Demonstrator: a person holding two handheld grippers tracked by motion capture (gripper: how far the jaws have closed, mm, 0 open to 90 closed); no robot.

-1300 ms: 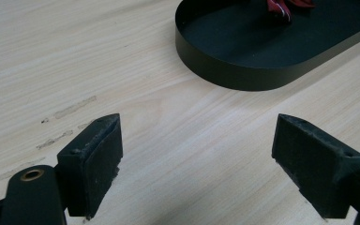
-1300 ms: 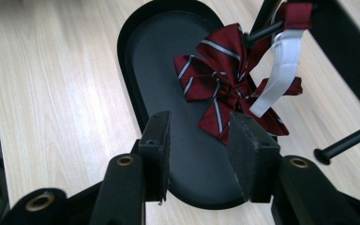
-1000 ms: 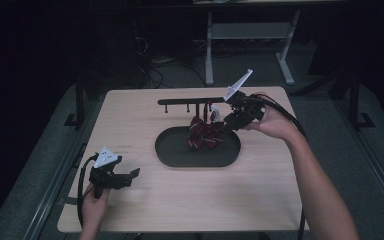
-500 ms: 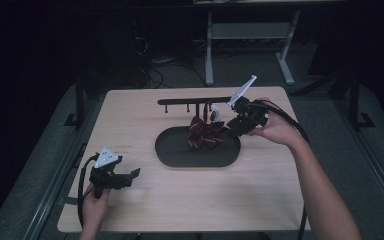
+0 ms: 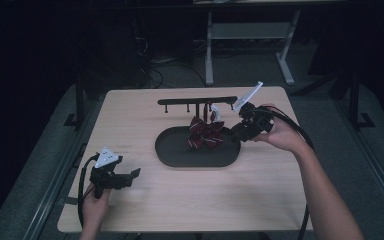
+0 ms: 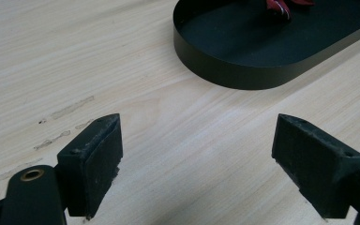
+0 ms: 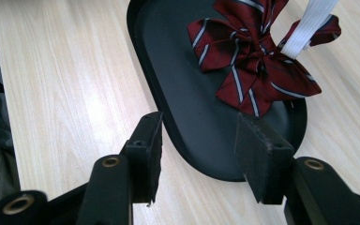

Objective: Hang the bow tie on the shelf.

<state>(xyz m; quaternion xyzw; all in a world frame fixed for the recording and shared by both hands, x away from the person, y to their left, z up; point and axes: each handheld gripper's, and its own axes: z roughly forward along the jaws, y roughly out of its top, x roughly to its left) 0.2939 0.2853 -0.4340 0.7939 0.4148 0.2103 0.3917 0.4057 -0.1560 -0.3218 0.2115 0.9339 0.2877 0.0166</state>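
The right hand-held gripper (image 5: 236, 131) has drawn back from the dark red striped fabric bow tie (image 5: 206, 133) over the last second and now sits at the right end of the black oval metal tray (image 5: 180, 155), its jaws spread with nothing between them. The bow tie lies in the tray's far half, near the middle of the light wooden worktop (image 5: 190, 200), and its white elastic strap (image 7: 309, 23) rises toward the black T-shaped rail stand with pegs (image 5: 180, 102) behind the tray; whether the strap hangs on a peg cannot be told. The retreat suggests either a release just made or a fresh approach being lined up. The left hand-held gripper (image 5: 127, 175) rests near the front-left corner of the worktop, jaws spread wide over bare wood, well apart from the tray. The tray's raised wall (image 6: 225, 75) stands between either gripper and the bow, and the rail overhead limits any approach from the far edge.
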